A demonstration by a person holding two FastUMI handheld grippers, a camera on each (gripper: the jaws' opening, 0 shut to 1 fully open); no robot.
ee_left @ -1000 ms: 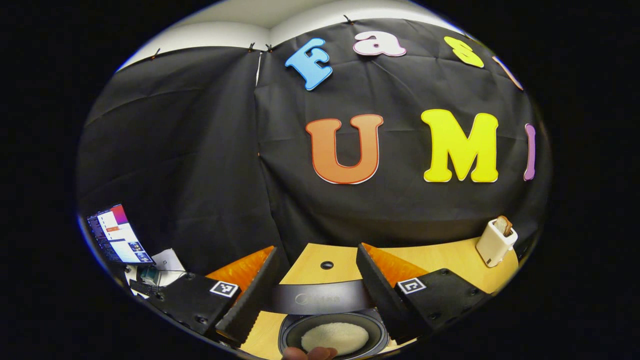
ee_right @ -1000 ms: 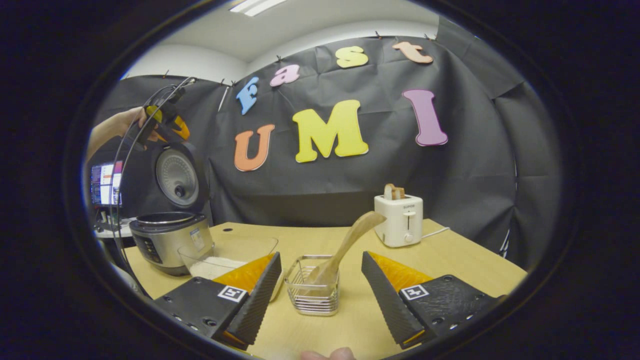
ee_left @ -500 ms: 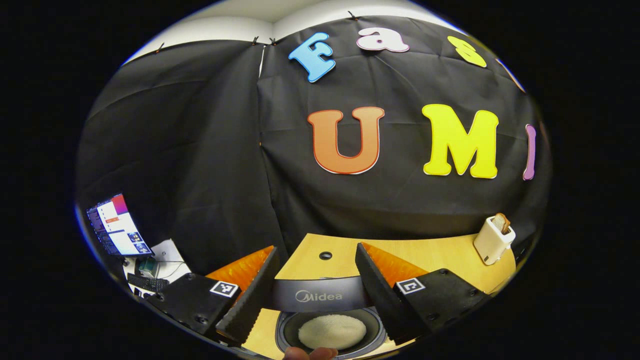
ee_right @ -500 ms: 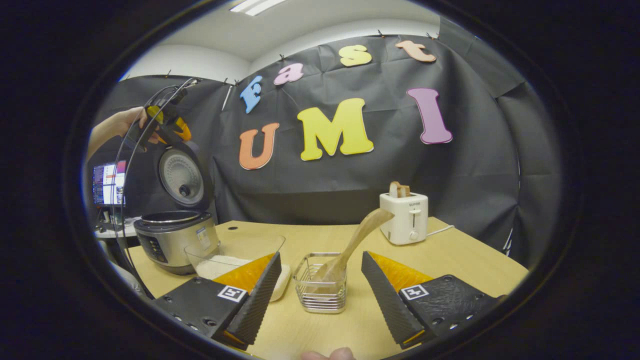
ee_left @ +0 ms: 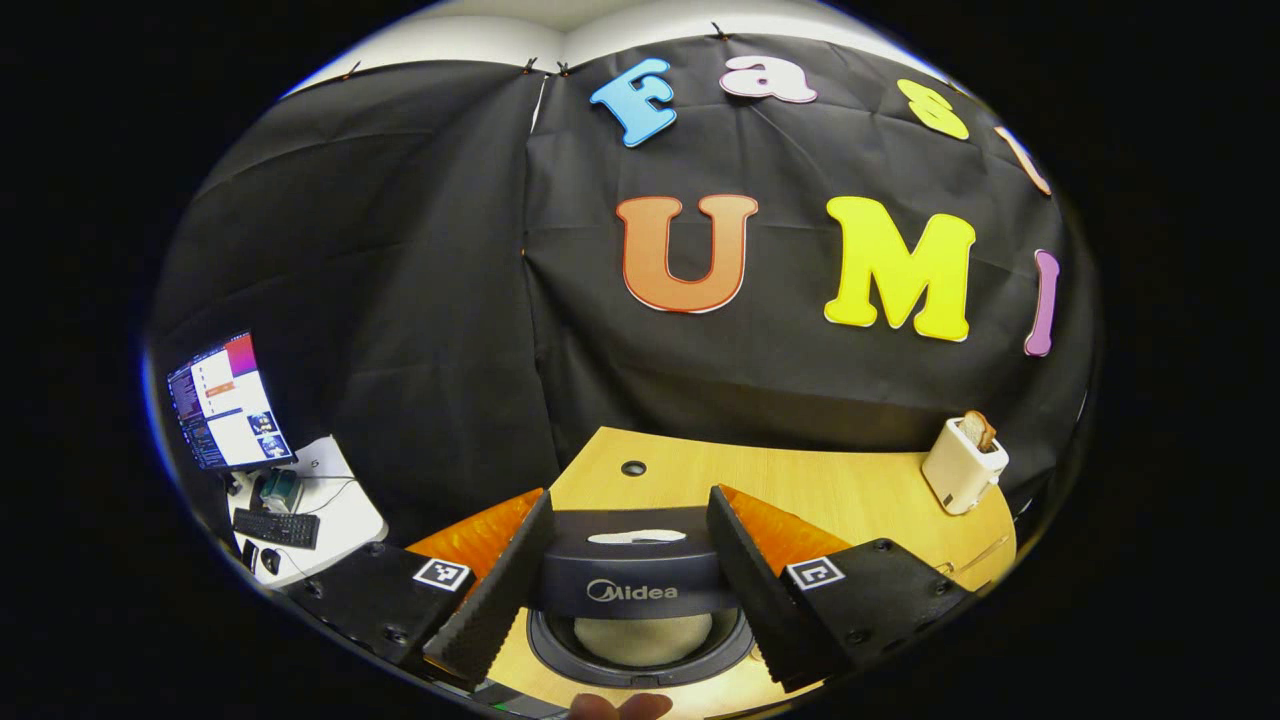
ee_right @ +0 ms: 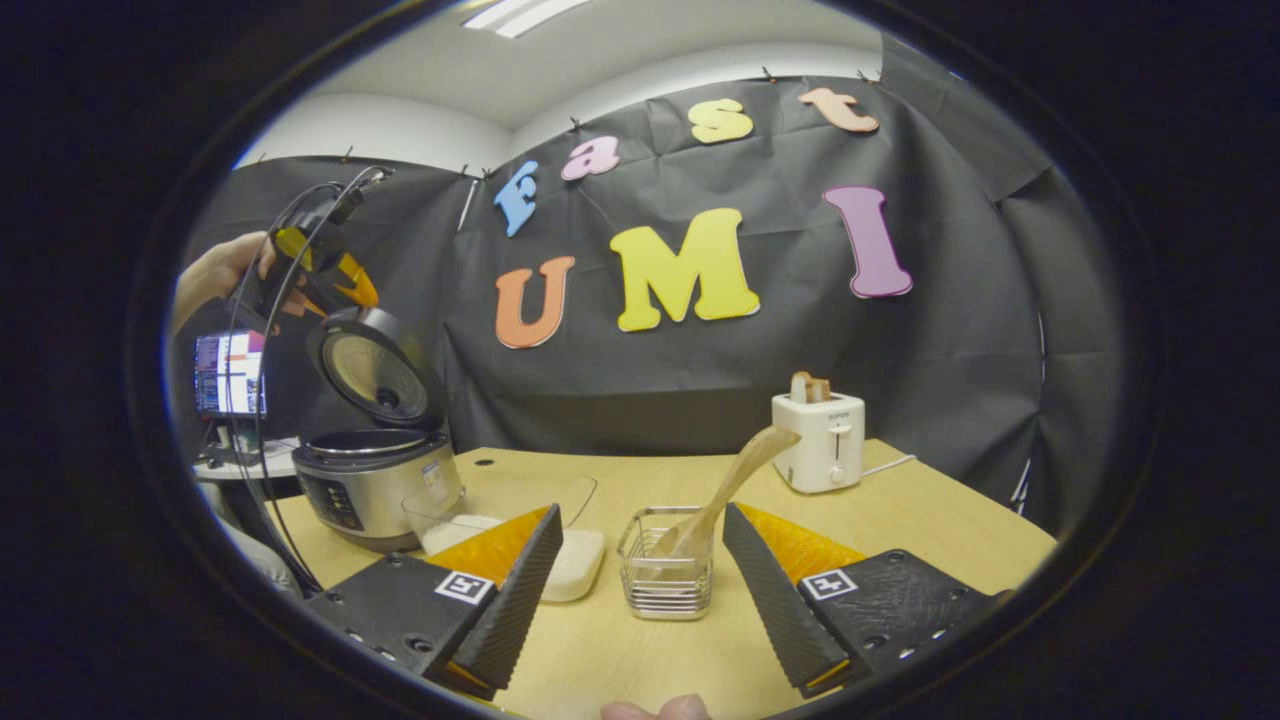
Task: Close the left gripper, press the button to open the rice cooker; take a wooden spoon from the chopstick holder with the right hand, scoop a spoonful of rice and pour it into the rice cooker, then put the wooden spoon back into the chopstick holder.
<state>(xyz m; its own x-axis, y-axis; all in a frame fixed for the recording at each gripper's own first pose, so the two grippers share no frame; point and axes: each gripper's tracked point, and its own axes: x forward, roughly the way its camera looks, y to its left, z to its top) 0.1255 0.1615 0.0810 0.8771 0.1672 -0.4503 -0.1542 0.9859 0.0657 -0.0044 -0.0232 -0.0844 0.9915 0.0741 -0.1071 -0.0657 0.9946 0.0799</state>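
The rice cooker stands at the table's left with its lid tilted forward over the pot. A hand holds my left gripper against the lid's top edge. In the left gripper view my left gripper is open, the dark lid edge lies between its fingers, and rice shows in the pot below. My right gripper is open and holds nothing, a little short of the chopstick holder. The wooden spoon leans in the holder, handle up to the right.
A clear container of rice sits between cooker and holder. A white toaster with bread stands at the back right of the wooden table. A monitor and a keyboard sit on a side desk to the left.
The cooker lid has tipped from upright down toward the pot, and my left gripper has gone forward and down with it. The right gripper view has swung slightly left.
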